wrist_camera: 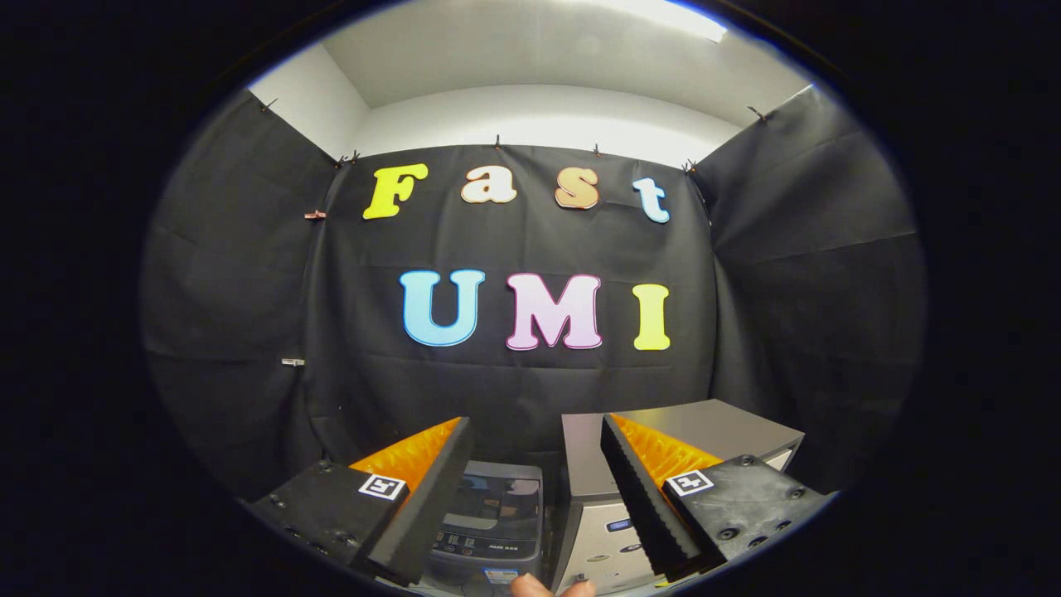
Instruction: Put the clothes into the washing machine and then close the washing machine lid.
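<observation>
Grey and small, the washing machine [493,518] sat at twelve o'clock between the fingers of the gripper [530,497], its lid apparently down, while the released gripper, held high and level, grasped nothing; clothes could not be made out.

We see the small dark grey top-loading washing machine [493,518] low down, between and just beyond the spread fingers of the claw [530,497], which hold nothing. Its glossy dark lid lies flat and closed, and a control strip with small buttons runs along its near edge. It stands just beside a silver-grey box-shaped appliance [696,431].
</observation>
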The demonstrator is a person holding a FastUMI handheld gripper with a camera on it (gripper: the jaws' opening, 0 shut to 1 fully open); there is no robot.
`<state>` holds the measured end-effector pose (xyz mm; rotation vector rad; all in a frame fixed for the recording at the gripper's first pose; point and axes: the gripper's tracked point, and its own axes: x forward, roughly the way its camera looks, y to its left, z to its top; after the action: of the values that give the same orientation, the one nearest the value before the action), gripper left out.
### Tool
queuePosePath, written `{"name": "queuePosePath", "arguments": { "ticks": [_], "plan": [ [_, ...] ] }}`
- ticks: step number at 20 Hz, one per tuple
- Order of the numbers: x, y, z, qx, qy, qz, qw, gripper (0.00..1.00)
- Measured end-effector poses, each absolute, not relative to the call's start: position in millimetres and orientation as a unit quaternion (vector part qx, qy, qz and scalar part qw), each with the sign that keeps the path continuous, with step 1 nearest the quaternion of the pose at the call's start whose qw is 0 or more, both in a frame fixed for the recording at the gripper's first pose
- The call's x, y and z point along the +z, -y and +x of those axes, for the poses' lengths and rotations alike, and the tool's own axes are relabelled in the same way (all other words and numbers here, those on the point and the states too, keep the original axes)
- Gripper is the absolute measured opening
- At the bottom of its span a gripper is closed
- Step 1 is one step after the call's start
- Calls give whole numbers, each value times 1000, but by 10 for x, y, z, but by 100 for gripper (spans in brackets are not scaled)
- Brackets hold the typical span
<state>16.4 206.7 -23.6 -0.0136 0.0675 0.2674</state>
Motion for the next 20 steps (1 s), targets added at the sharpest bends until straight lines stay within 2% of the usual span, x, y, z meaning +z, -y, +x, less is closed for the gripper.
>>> {"name": "queuePosePath", "arguments": {
  "ticks": [20],
  "plan": [
    [-265,-2181,111,135,-31,-23,990,98]
  ]
}}
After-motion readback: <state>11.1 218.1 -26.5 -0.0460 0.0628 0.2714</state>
